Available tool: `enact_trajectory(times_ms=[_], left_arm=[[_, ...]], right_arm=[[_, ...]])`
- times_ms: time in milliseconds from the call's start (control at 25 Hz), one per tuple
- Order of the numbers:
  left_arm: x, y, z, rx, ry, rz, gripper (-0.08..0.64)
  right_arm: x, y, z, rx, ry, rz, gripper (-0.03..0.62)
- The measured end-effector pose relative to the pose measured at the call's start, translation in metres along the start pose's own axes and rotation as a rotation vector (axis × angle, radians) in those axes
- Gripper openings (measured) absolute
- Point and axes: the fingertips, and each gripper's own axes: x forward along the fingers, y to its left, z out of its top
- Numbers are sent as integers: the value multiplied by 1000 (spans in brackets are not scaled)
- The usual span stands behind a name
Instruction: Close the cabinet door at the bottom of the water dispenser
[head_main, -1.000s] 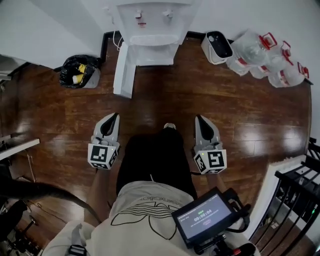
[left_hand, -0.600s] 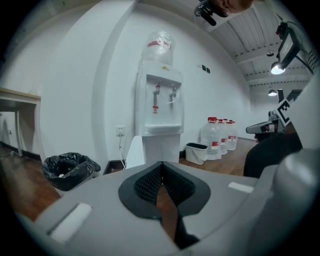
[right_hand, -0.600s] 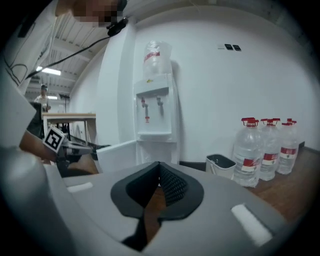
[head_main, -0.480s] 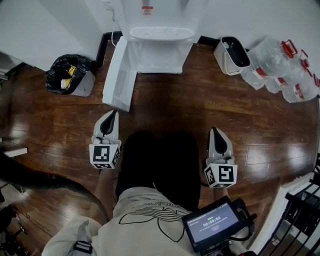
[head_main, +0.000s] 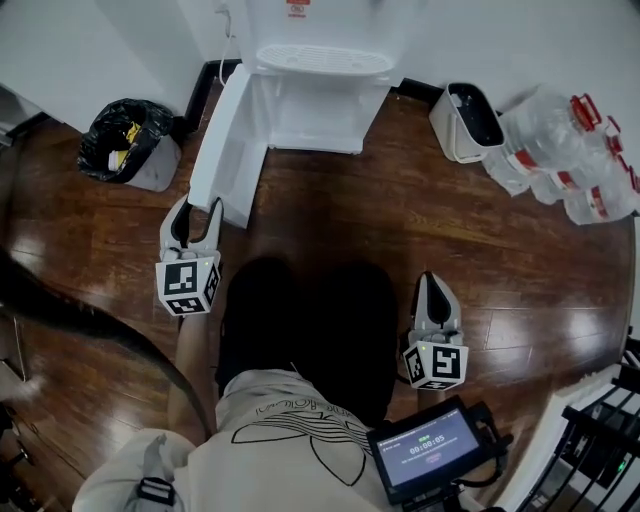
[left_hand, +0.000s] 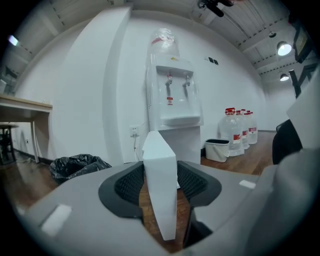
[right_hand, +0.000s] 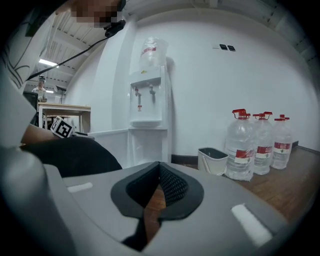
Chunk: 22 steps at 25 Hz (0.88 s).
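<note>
The white water dispenser (head_main: 318, 45) stands against the wall, and its bottom cabinet door (head_main: 225, 150) hangs wide open, swung out to the left. My left gripper (head_main: 194, 210) is just before the door's free edge, and its jaws are opening. In the left gripper view the door (left_hand: 159, 150) shows edge-on in line with the gap of the left gripper (left_hand: 161, 182), and the pads do not press on it. My right gripper (head_main: 432, 290) hovers over the floor to the right of the person's legs, shut and empty. In its own view the right gripper (right_hand: 156, 187) faces the dispenser (right_hand: 147, 115).
A bin with a black bag (head_main: 125, 140) stands left of the door. To the dispenser's right are a small white bin (head_main: 468, 120) and several water bottles (head_main: 565, 150). The person's dark legs (head_main: 310, 320) are between the grippers. A black railing (head_main: 600, 440) is at lower right.
The left gripper went from shut to open and moved up to the door's free edge. The right gripper dropped back and lower. The dispenser and door now look nearer.
</note>
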Motion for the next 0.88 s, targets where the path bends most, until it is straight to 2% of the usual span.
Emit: enact_trajectory(times_ms=[80,160,280,320,360,400,440,520,560,680,760,800,880], left_arm=[[6,-8,3,8,-3,0,210],[8,-29,7,31,-11,-48,233],[14,-79,14,70,-44,-227,246],[16,-96,17,62,-63,-291,232],[18,-112,19,43,-82,-348,162],[18,-126,20,19,-96,-399,126],[15,-139,21,5,-103,-448,112],[8,-159,18,27,-95,-525,20],[4,-164,16,44,-85,-550,20],[-2,-163,11,24,-60,-566,20],[-5,-152,8,1,-58,-532,20],[-7,-145,4,-5,-55,-510,20],[-17,-131,-3,-2,-36,-472,20]], right_arm=[[-4,-6,-5,-1,11,-18,5],[-5,-15,-11,8,26,-39,5],[1,-25,-17,17,33,-55,5],[5,-27,-17,19,29,-50,5],[9,-26,-17,21,22,-38,5],[14,-23,-17,26,15,-18,5],[19,-18,-15,32,7,9,5],[33,-3,-8,39,-14,75,5],[40,5,-3,37,-26,107,6],[66,27,10,46,-34,224,15],[82,44,14,67,-12,318,128],[90,53,15,63,-2,355,153],[105,71,21,29,1,401,160]])
